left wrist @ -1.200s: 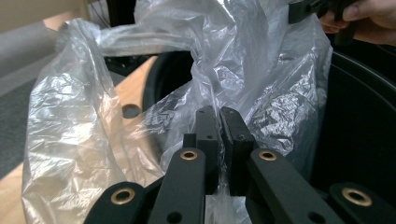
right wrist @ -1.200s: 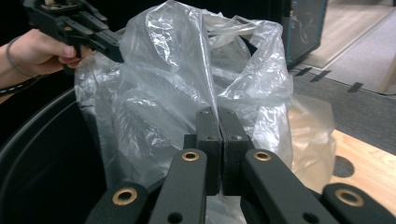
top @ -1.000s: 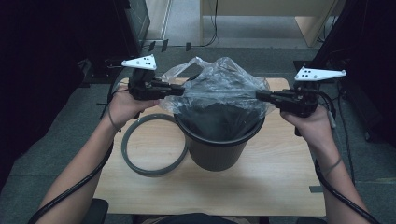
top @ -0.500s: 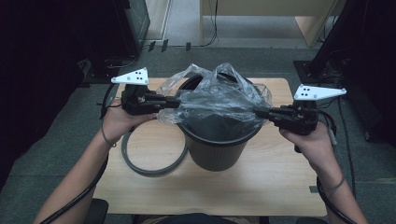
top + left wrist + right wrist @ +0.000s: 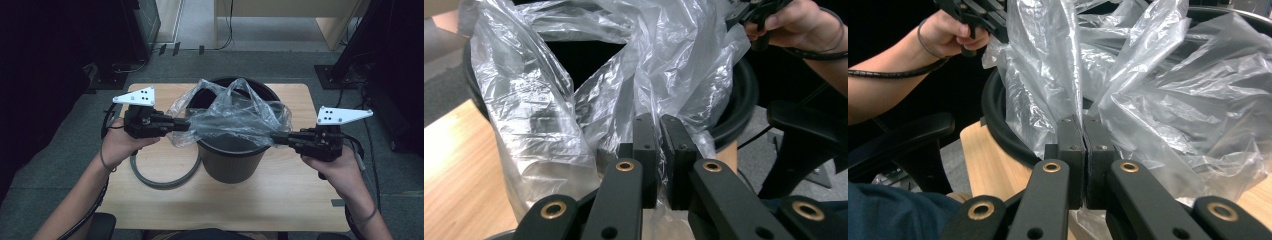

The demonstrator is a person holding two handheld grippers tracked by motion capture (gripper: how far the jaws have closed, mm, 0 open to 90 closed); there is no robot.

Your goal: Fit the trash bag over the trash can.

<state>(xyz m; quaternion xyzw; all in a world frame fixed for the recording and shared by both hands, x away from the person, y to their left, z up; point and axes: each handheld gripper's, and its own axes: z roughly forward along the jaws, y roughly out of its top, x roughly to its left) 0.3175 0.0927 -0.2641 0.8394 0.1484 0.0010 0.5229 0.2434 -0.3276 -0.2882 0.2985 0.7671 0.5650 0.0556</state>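
High view | wooden table (image 5: 150,200) | grey carpet floor (image 5: 60,165) | dark surroundings

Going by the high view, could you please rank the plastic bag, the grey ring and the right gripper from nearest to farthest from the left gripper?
1. Plastic bag: pinched in the jaws of the left gripper, stretched over the bin.
2. Grey ring: flat on the table just below that hand, left of the bin.
3. Right gripper: across the bin, on the bag's far side.

Crinkled glossy clear plastic bag (image 5: 235,120), matt black bin (image 5: 231,160), probably plastic, smooth wood-grain table (image 5: 280,200)
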